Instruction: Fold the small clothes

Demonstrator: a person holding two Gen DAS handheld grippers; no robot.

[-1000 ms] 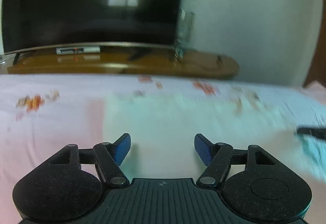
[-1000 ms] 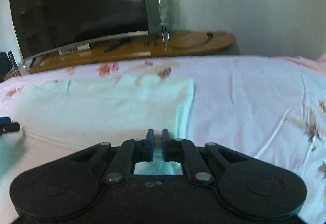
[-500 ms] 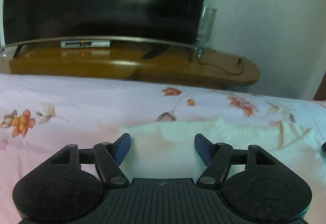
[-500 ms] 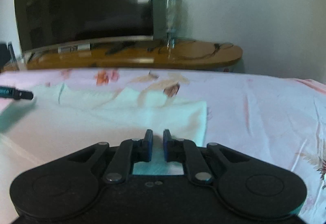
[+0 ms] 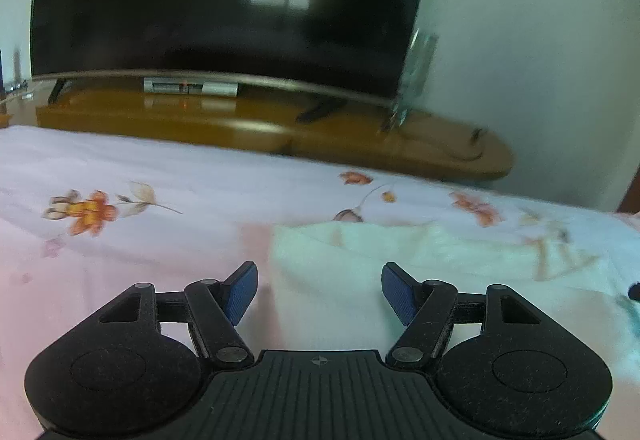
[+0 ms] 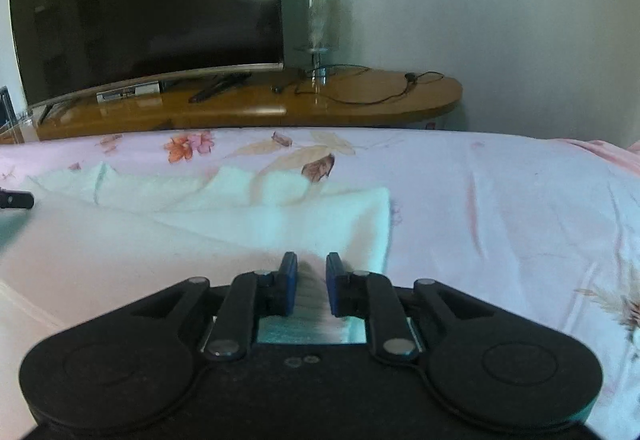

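Pale garment point(image 6: 208, 224) lies flat on the bed point(image 6: 520, 207), barely folded; left hand-held gripper point(image 5: 319, 290) gapes empty, right hand-held gripper point(image 6: 311, 282) has just been easing apart, cloth edge between its pads.

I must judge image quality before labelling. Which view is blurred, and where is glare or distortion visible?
Left wrist view: motion blur smears the television, the glass lamp and the garment; a window reflection glares on the screen. Right wrist view: sharper, the wooden stand and cable read clearly; fisheye bends the television edge and darkens the corners; the garment looks washed out.
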